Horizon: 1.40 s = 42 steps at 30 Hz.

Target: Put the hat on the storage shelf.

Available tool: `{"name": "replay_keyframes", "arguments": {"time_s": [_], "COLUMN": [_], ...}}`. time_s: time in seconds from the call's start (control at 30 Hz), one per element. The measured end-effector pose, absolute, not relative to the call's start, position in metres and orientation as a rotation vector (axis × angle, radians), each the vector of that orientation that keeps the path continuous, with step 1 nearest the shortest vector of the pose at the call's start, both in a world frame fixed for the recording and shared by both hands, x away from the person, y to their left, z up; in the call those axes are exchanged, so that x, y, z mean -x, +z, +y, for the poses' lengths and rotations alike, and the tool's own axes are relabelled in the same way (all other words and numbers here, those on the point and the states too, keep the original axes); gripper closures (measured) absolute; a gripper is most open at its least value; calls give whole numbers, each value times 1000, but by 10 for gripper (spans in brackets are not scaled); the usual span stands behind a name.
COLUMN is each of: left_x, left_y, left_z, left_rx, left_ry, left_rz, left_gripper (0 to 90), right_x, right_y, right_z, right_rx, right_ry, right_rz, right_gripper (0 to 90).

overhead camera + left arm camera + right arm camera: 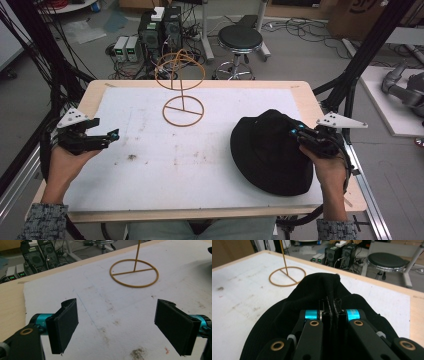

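Observation:
A black brimmed hat lies on the right part of the white mat. My right gripper reaches onto the hat's right side. In the right gripper view its jaws stand pressed together with a fold of the black hat pinched between them. A tan wire hat stand, with a round base ring and a looped top, rises at the back middle of the mat. My left gripper hovers near the mat's left edge. It stands open, its pads wide apart over bare mat.
The wooden table's edge frames the mat. A stain marks the mat left of centre. On the floor behind the table are a black stool, computer boxes and cables. Black frame posts rise at the right.

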State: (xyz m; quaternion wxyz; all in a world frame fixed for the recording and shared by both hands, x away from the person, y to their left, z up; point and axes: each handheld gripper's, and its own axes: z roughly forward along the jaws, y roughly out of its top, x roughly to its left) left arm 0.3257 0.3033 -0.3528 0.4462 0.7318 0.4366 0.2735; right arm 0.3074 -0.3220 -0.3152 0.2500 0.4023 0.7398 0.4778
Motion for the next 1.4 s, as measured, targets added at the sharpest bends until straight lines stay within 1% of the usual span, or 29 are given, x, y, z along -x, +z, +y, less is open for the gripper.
{"name": "replay_keyframes", "arguments": {"time_s": [0.2, 0.33, 0.37, 0.4, 0.47, 0.7, 1.0, 1.23, 1.4], "left_x": [-324, -323, -323, -323, -322, -318, -309, -303, -300], "left_y": [-351, -350, -350, -350, -351, -353, -355, -358, -361], "left_z": [303, 304, 304, 304, 304, 304, 311, 313, 315], "left_rx": [-1817, -1808, -1808, -1815, -1814, -1824, -1815, -1824, -1824], "left_ry": [681, 682, 681, 682, 682, 682, 693, 694, 694], "left_rz": [1072, 1073, 1073, 1071, 1072, 1070, 1077, 1086, 1098], "left_gripper": [193, 194, 194, 194, 193, 194, 195, 196, 199], "right_x": [-318, -328, -333, -333, -339, -353, -370, -389, -400], "right_y": [-302, -286, -278, -278, -265, -242, -225, -212, -203], "right_z": [-316, -314, -313, -313, -308, -297, -289, -272, -258], "right_rx": [-1086, -1077, -1058, -1058, -1042, -1000, -978, -946, -944], "right_ry": [1333, 1362, 1369, 1369, 1386, 1433, 1573, 1617, 1709], "right_rz": [1977, 1949, 1934, 1934, 1908, 1866, 1759, 1730, 1709], "right_gripper": [890, 890, 890, 890, 890, 890, 890, 890, 890]}}
